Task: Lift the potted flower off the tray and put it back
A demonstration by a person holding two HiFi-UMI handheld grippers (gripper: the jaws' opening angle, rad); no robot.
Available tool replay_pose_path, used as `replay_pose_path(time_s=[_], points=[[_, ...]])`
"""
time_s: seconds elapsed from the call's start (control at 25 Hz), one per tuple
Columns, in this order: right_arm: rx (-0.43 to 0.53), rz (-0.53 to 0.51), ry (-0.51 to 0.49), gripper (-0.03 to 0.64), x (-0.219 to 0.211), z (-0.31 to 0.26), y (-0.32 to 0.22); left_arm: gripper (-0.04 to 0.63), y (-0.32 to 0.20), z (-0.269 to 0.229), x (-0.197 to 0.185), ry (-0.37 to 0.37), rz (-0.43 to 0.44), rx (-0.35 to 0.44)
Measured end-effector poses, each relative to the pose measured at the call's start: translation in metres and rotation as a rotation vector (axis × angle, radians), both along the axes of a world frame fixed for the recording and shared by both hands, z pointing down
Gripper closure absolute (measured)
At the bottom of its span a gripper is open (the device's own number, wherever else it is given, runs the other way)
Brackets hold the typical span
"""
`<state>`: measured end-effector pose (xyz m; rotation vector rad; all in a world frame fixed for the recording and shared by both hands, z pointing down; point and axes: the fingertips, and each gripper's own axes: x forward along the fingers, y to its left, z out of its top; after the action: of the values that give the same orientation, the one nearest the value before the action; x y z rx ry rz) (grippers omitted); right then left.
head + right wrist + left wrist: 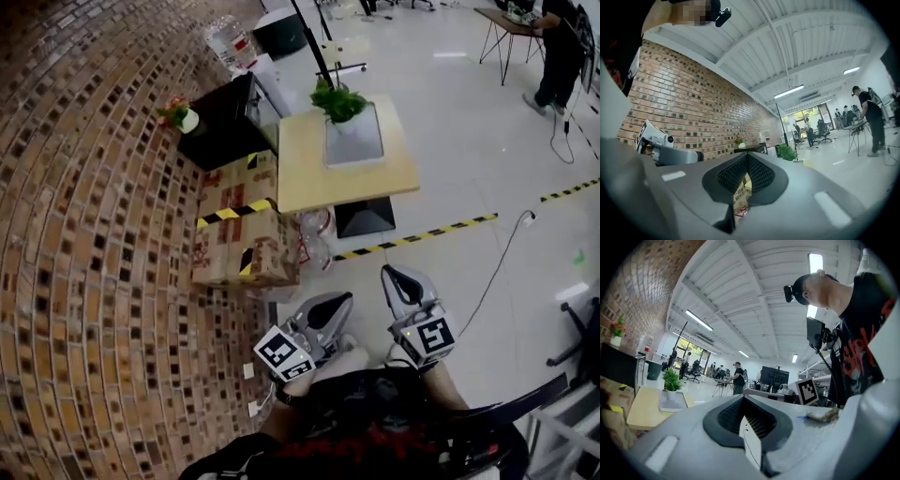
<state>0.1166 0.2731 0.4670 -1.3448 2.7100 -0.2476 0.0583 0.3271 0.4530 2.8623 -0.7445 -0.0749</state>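
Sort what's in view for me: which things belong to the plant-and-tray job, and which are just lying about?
For the job: green potted plant; grey tray under it; wooden table; left tongs and right tongs, both shut, empty.
Lying about: small flower pot on the black cabinet; cardboard boxes; person in the background.

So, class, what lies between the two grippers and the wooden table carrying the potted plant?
The head view shows bare pale floor crossed by a black-and-yellow tape strip. The cardboard boxes stand off to the left of that stretch.
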Motion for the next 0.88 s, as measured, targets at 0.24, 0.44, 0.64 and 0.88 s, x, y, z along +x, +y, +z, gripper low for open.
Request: replay_pose_path(time_s=[0.24, 0.44, 0.64, 0.88], points=[[0.091, 0.042, 0.032, 0.615, -0.021, -0.021, 0.015, 0.598, 0.006, -0.011, -0.020, 0.030, 0.028, 0.026], [0.109, 0.047, 0.060, 0.615, -0.055, -0.032, 0.050, 0.598, 0.028, -0.020, -0.039, 0.064, 0.057, 0.022], [0.091, 0.027, 0.083, 0.615, -0.078, -0.030, 0.070, 0.598, 0.044, -0.010, -0.049, 0.104, 0.087, -0.009], [0.075, 0.035, 0.110, 0.615, -0.091, -0.023, 0.071, 0.598, 0.050, -0.001, -0.069, 0.122, 0.084, -0.025]])
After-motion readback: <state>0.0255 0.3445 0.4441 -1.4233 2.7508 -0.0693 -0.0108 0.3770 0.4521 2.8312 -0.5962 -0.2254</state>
